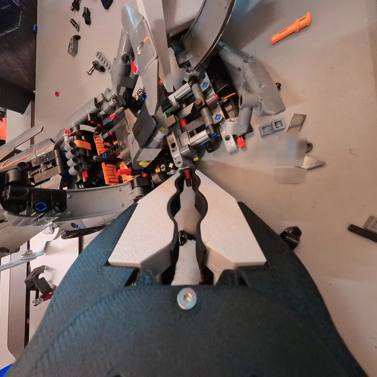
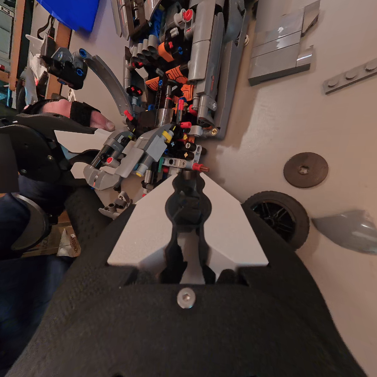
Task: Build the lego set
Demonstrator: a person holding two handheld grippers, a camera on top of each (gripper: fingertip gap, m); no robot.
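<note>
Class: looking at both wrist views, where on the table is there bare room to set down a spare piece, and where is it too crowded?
Bare table lies between the orange pin and the small grey plates. Another gap sits between the dark disc and the studded grey strip. It is crowded around the model and among the black pieces beside it.

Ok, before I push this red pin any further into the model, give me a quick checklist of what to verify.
1. Left tongs shut on the dark red pin: ok.
2. Pin tip lined up with its hole in the lego model: cannot tell, the joint is hidden.
3. Right tongs bracing the model on a grey piece: ok.
4. Wheel and dark disc lie apart from the model: ok.
5. Orange axle away from the working spot: ok.
</note>
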